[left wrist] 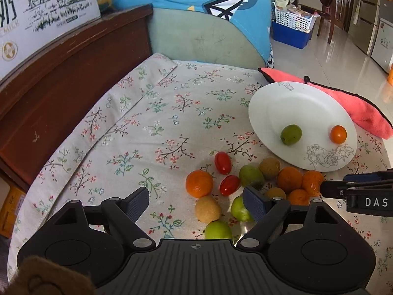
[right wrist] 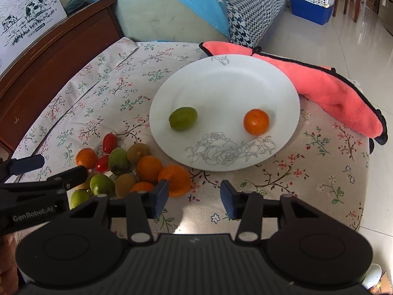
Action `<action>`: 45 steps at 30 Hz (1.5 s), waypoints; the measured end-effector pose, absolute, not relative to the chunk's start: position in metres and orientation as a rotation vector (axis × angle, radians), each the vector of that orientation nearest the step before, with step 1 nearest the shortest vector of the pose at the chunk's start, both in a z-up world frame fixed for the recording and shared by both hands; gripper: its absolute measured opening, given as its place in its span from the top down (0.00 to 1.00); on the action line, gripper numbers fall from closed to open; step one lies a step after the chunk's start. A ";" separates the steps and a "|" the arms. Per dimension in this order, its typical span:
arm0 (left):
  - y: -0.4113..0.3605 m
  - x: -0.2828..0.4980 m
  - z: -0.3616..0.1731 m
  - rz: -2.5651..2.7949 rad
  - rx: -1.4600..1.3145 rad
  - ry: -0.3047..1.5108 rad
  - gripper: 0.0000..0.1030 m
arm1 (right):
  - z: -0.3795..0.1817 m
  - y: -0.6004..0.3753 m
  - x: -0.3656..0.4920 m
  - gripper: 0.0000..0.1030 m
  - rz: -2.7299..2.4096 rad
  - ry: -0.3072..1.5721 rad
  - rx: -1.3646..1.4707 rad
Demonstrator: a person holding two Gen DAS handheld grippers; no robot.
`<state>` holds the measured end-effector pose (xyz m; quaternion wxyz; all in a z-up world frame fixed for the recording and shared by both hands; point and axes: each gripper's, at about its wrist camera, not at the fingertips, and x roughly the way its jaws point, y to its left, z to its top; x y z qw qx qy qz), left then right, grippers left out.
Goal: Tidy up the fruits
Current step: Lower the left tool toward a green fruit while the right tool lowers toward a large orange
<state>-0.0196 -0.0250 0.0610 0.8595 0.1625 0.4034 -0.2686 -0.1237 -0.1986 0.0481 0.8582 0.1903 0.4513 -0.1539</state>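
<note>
We have a heap of small fruit (left wrist: 248, 186) lying on the flowered cloth (left wrist: 152, 113) of the surface, just beside the near rim of the white plate (right wrist: 221, 86), and the plate already carries one green fruit (right wrist: 183, 118) and one orange fruit (right wrist: 256, 121), set well apart from each other. What the next move turns on, as we judge it, is which claw sits closer to the heap. Our left claw (left wrist: 196, 200) hangs right over it with its jaws wide apart and nothing pressed between them: a tan fruit (left wrist: 208, 208) and a green fruit (left wrist: 218, 229) show in the gap, and another green one (left wrist: 240, 209) lies against the inner side of its right finger. Our right claw (right wrist: 195, 196) has its jaws apart too, but narrower, and empty; between them we see only bare cloth. For that claw the heap lies off to its left, with an orange fruit (right wrist: 175, 179) close by its left fingertip, while the plate lies straight ahead. The fruits are mostly round, so no long axis matters much, save the two red tomatoes (left wrist: 223, 162), which lie slanted. We judge the left claw the better placed to pick next.
</note>
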 end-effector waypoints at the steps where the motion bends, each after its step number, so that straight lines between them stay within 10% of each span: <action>1: -0.021 -0.016 0.061 -0.548 0.338 0.853 0.20 | 0.047 -0.200 -0.125 0.57 -0.319 0.949 0.407; 45: -0.006 -0.023 0.044 -0.674 0.358 0.928 0.22 | 0.032 -0.163 -0.101 0.67 -0.188 0.949 0.494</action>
